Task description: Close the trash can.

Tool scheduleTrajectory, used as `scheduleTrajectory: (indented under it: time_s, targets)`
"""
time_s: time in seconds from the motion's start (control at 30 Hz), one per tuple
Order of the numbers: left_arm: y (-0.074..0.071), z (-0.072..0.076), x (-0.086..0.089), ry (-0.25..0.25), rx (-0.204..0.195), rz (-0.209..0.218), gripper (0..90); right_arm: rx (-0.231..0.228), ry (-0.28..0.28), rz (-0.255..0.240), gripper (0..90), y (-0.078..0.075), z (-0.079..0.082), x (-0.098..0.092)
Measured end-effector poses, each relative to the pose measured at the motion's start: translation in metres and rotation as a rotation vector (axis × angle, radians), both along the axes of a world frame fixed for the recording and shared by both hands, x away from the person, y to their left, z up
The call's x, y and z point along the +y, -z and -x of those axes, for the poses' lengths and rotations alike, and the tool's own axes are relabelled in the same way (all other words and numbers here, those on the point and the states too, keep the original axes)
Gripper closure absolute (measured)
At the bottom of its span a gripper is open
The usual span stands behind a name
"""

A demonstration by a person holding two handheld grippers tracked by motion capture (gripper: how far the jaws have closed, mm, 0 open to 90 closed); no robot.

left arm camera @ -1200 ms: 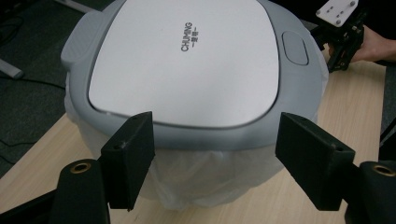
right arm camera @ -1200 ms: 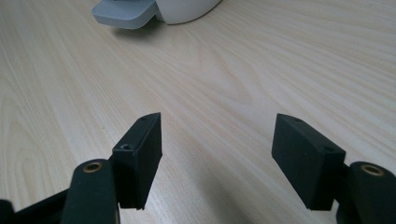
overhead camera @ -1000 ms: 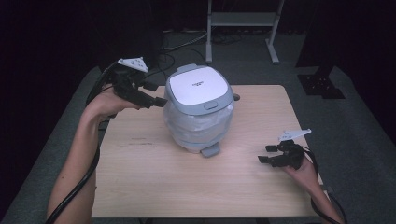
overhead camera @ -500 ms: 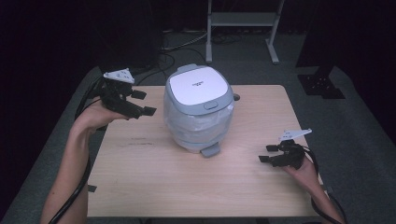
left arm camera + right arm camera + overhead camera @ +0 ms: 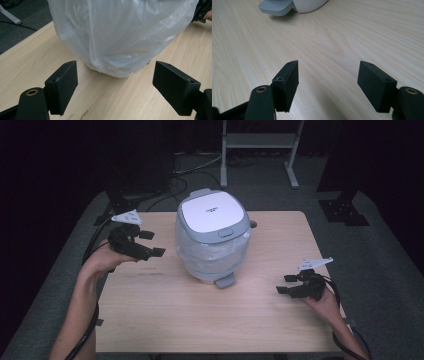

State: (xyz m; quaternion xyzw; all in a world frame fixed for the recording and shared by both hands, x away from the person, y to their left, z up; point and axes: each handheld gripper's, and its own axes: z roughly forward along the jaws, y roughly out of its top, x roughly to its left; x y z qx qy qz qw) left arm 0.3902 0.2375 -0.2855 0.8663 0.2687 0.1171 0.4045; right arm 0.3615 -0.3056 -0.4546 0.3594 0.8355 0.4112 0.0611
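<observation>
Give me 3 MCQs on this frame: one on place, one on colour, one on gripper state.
1. Where does the pedal bin stand?
A. near the middle of the table, towards the far edge
B. on the floor
C. at the near right corner

2. What colour is the bin's lid panel?
A. red
B. white
C. black

3. How is the left gripper?
A. shut on the bag
B. shut on the pedal
C. open, holding nothing

Answers:
1 A: in the high view the bin sits between the two hands on the wooden table.
2 B: the top panel is white inside a grey rim.
3 C: in the left gripper view the jaws stand wide apart, short of the plastic bag.
</observation>
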Motion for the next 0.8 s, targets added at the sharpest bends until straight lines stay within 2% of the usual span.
scheduleTrajectory:
  time_s: [0.37,0.6,0.8]
  targets:
    - [0.017,0.009,0.003,-0.023,-0.006,-0.007,16.5,-0.005,0.006,-0.005,32.1,-0.001,0.000,-0.002]
    - [0.032,0.015,0.007,-0.042,0.008,-0.005,16.3,0.000,0.012,-0.005,32.1,0.000,0.000,-0.004]
    - [0.046,0.020,0.008,-0.062,0.015,0.003,10.4,0.000,0.008,-0.004,32.1,0.000,0.000,-0.004]
